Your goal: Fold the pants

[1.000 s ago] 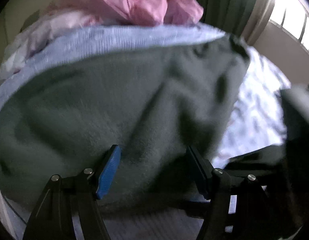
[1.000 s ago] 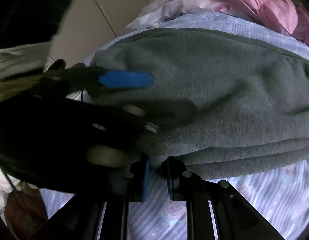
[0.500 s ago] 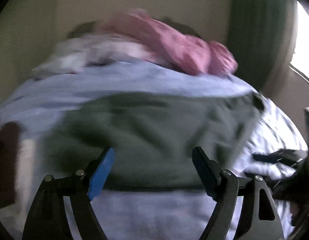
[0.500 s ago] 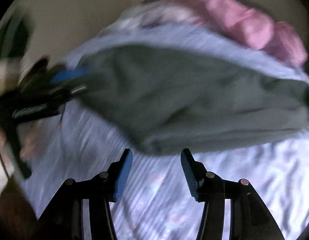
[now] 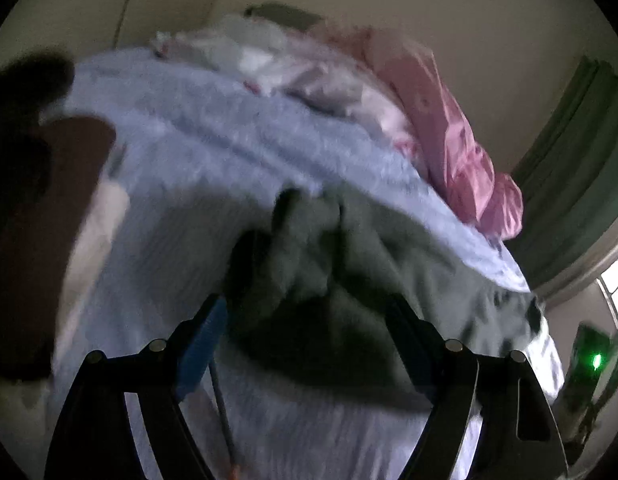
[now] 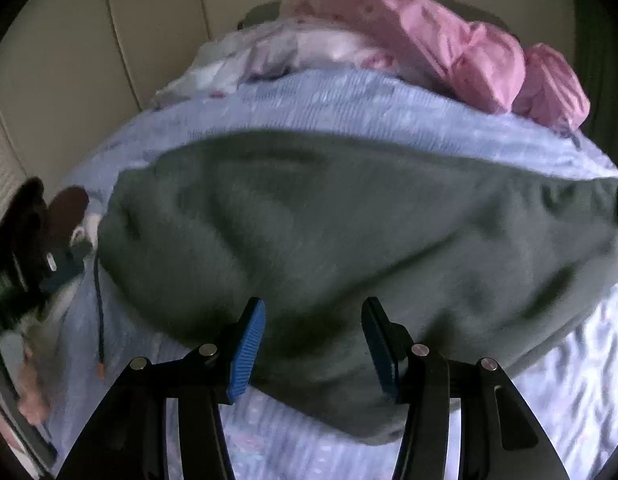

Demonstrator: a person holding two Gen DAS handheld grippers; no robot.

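Observation:
The grey-green fleece pants (image 6: 349,232) lie folded in a wide band across the pale blue bedsheet (image 6: 349,104). My right gripper (image 6: 313,340) is open, its blue pads either side of the near edge of the pants, holding nothing. In the left wrist view the pants (image 5: 389,264) show bunched at their left end. My left gripper (image 5: 309,344) is open wide just before that end, empty. A thin dark drawstring (image 6: 99,320) with an orange tip trails off the pants' left end onto the sheet.
A pink quilt (image 6: 469,52) and white floral bedding (image 6: 293,52) are heaped at the far side of the bed. A cream wall stands behind. A green curtain (image 5: 581,184) and a window are at right. A device with a green light (image 5: 597,360) sits at right.
My right gripper has let go of the pants' edge and opened. Both grippers pulled back, then the left swung toward the left end of the pants. The pants now lie flat.

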